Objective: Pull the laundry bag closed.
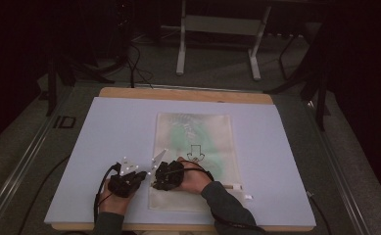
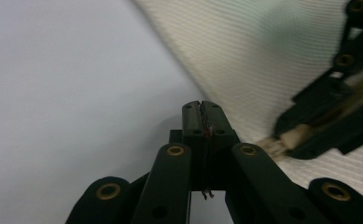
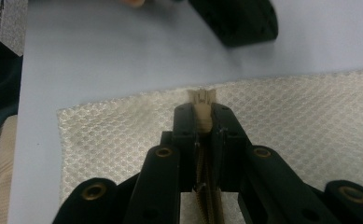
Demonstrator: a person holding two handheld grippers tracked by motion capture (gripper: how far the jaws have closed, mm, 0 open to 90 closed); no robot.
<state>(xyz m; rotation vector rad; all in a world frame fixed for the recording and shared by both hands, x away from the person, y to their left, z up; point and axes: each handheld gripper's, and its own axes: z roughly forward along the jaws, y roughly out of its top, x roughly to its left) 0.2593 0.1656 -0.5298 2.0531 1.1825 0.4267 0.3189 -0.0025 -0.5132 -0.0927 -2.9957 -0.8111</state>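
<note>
A: Where is the mesh zipper bag lying?

B: Flat on the pale blue surface, lengthwise away from the person, its near end toward the front edge. It is a cream, see-through pouch. Inside it something pale green shows through the mesh, with a dark arrow-like mark over it; what the contents are I cannot tell.

A: And the zipper?

B: It runs across the bag's near end. A cream zipper end sticks out beyond the mesh at the bag's left side, and a small white tab lies at the right end of that zipper line.

A: What are the right tongs doing?

B: They are clamped on that zipper end. In the right gripper view the two black jaws press on the cream tape from both sides, with the zipper teeth running back between them, over the bag's mesh.

A: And the left tongs?

B: Together, with nothing bulky between them; only a thin dark thread-like sliver shows in the seam between the pads. They sit just left of the bag, over the bare surface beside its edge, and close to the right tongs. In the high view both hands are side by side at the bag's near left corner.
</note>
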